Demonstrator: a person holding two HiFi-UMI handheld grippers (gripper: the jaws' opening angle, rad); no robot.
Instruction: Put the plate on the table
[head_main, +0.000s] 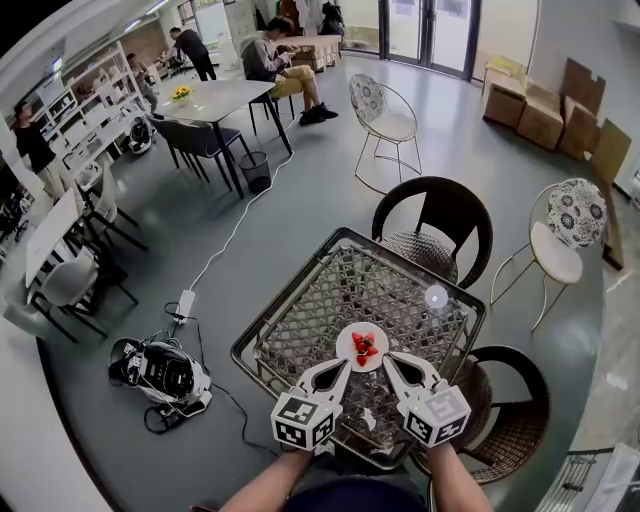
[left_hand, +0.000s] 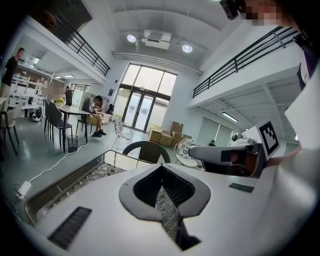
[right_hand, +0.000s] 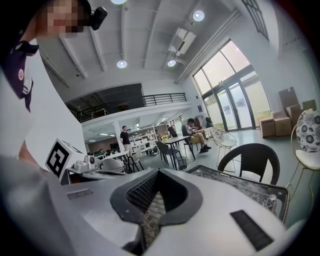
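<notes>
Head view: plate (head_main: 349, 339) is sitting flat on the mesh table (head_main: 300, 320), toward the near edge, with red food (head_main: 364, 347) lying on it. Left gripper (head_main: 343, 366) and right gripper (head_main: 390, 358) are pointing at the plate from the near side, one tip on either side of its rim; I can't tell whether they touch it. Left gripper view: jaws are pressing fully together with nothing between them, only table mesh showing through the gap. Right gripper view: same, jaws are meeting at the tips and carrying nothing.
</notes>
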